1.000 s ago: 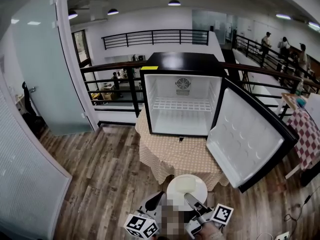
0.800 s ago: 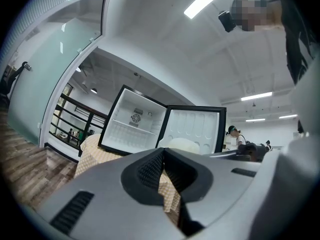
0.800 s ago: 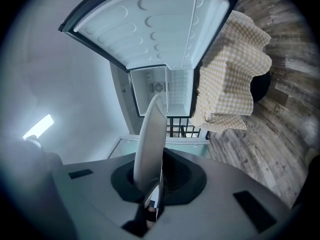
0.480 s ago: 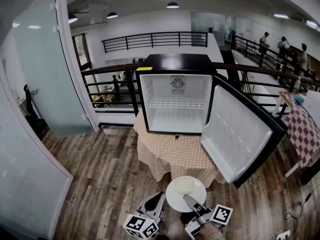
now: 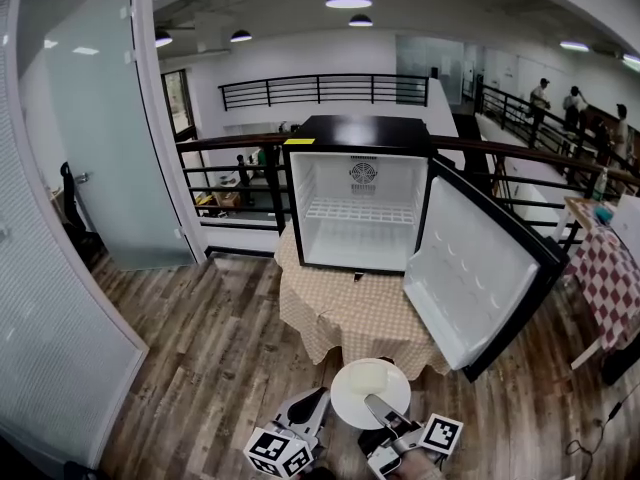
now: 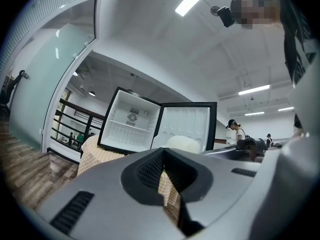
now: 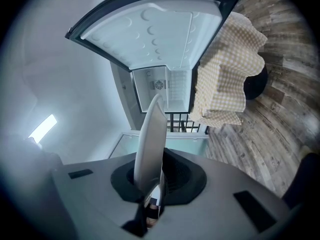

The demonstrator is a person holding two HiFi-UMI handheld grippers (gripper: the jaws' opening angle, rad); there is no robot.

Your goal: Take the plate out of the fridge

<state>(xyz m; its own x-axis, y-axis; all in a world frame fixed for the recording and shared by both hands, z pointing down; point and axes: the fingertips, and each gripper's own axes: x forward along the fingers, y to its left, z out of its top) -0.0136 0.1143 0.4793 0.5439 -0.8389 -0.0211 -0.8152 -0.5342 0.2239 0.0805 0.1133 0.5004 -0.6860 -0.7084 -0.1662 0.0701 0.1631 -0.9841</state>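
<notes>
The right gripper (image 5: 378, 408) is closed on the near rim of the white plate (image 5: 370, 388), which is seen edge-on between its jaws in the right gripper view. The plate is held outside the fridge (image 5: 362, 203), above the wooden floor (image 5: 220, 368). The left gripper (image 5: 312, 408) is carried just beside the plate at 9 o'clock, with its jaws brought together on nothing.

At 12 o'clock of the plate, the table under a checked cloth (image 5: 345, 313) is found, with the fridge on top. Both fridge shelves are bare. The fridge door (image 5: 478, 273) is swung wide toward 4 o'clock, near the plate but apart from it. A black railing (image 5: 230, 173) runs behind the fridge. A frosted glass door (image 5: 95, 128) is seen at 10 o'clock, and people (image 5: 540, 96) at 2 o'clock.

Compared with one second ago, the fridge is shown slightly smaller and the plate is kept in the same grip.
</notes>
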